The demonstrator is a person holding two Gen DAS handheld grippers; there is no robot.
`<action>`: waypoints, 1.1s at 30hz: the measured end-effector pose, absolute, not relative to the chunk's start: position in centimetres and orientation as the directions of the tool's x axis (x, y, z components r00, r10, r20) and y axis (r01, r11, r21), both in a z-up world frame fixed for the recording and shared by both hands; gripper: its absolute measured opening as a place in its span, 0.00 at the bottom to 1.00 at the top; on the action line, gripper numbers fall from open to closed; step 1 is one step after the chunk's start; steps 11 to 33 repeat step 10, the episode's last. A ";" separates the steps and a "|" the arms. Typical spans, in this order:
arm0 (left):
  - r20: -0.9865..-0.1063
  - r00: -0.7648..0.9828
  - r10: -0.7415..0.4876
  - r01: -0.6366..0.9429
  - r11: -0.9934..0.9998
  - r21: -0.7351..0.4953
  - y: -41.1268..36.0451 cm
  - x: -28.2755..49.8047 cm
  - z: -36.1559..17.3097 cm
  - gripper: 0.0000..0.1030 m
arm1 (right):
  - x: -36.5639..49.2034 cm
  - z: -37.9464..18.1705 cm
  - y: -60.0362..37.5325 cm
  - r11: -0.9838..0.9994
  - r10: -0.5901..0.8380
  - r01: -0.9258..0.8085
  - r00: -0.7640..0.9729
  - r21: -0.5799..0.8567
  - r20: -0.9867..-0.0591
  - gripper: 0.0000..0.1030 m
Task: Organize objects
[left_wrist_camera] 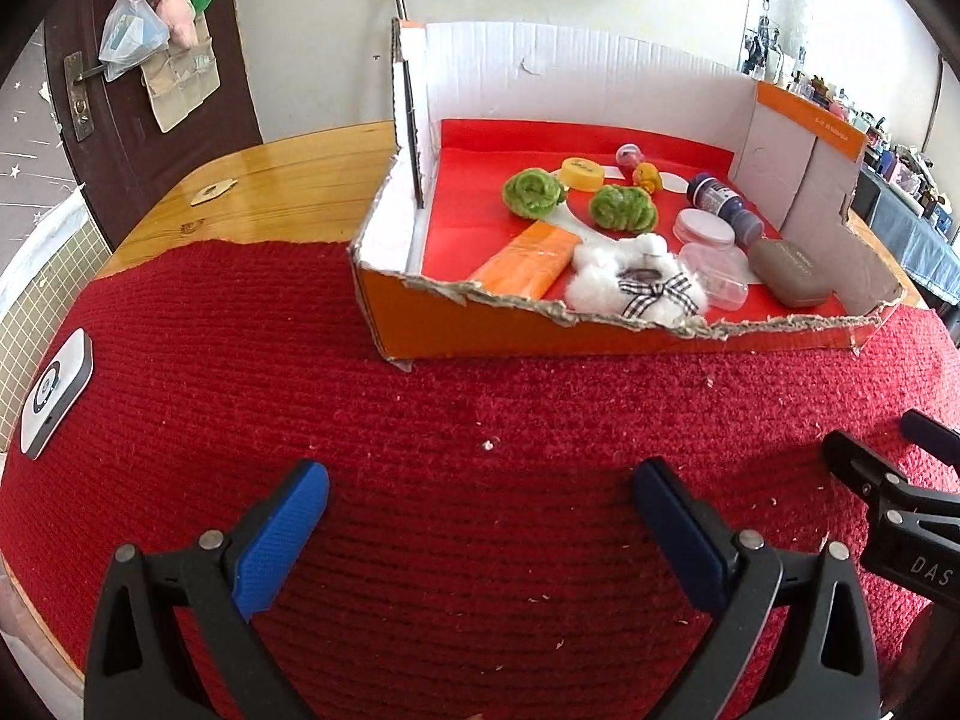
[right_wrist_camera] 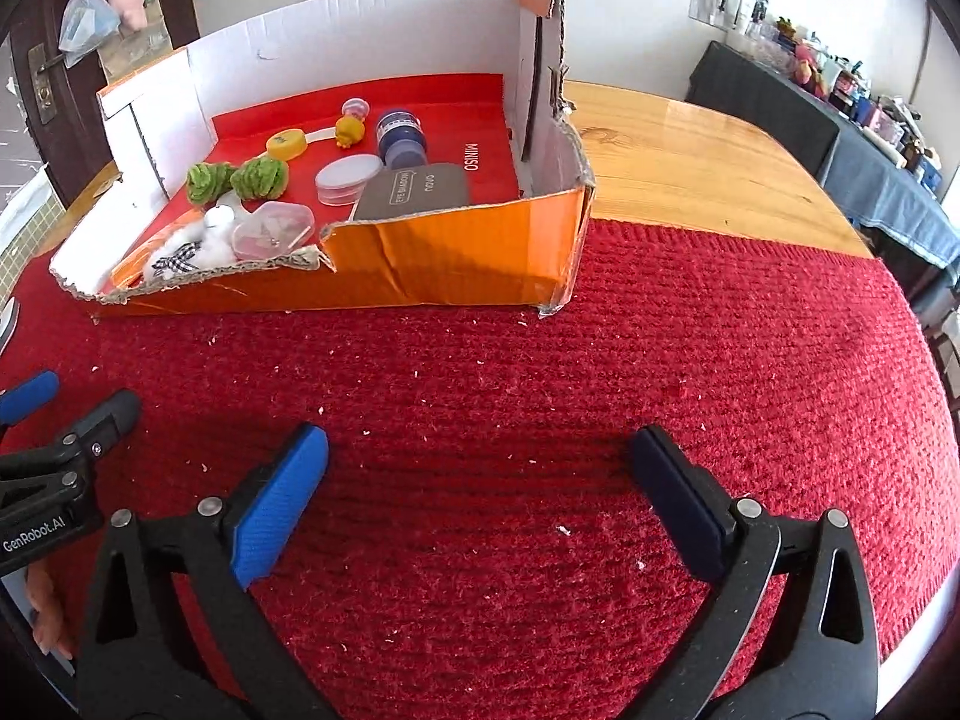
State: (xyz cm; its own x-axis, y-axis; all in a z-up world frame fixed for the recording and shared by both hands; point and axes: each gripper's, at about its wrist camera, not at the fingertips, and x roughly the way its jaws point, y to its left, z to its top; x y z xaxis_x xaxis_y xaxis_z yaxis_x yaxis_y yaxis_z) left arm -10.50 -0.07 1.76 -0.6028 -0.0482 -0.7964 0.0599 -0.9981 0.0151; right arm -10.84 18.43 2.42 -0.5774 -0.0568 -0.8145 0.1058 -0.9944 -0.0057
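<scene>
An orange cardboard box (left_wrist_camera: 480, 333) (right_wrist_camera: 456, 258) with a torn front wall stands on the red mat. Inside lie two green fuzzy balls (left_wrist_camera: 531, 192) (right_wrist_camera: 261, 175), a yellow round tin (left_wrist_camera: 582, 173), a white plush with a checked bow (left_wrist_camera: 639, 282) (right_wrist_camera: 198, 243), an orange packet (left_wrist_camera: 528, 264), a dark blue jar (left_wrist_camera: 720, 201) (right_wrist_camera: 401, 135), clear plastic cases (left_wrist_camera: 705, 228) (right_wrist_camera: 348, 177) and a grey case (left_wrist_camera: 789, 273) (right_wrist_camera: 414, 192). My left gripper (left_wrist_camera: 483, 477) is open and empty above the mat. My right gripper (right_wrist_camera: 480, 447) is open and empty, too.
A red knitted mat (left_wrist_camera: 420, 420) (right_wrist_camera: 660, 360) covers the wooden table (left_wrist_camera: 282, 180) (right_wrist_camera: 690, 156). A white-grey device (left_wrist_camera: 57, 390) lies at the mat's left edge. The right gripper shows at the left view's right edge (left_wrist_camera: 888, 492).
</scene>
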 end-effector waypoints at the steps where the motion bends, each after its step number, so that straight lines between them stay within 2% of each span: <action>1: -0.796 -0.603 -0.047 0.060 -0.998 0.014 -0.1 -10.5 1.8 1.00 | -10.8 2.4 18.4 -0.994 -0.057 0.106 -0.578 -0.006 -0.814 1.00; 33: -0.793 -0.608 -0.043 0.059 -0.998 0.009 -0.1 -10.4 1.8 1.00 | -11.0 2.5 18.4 -0.994 -0.056 0.106 -0.577 -0.007 -0.815 1.00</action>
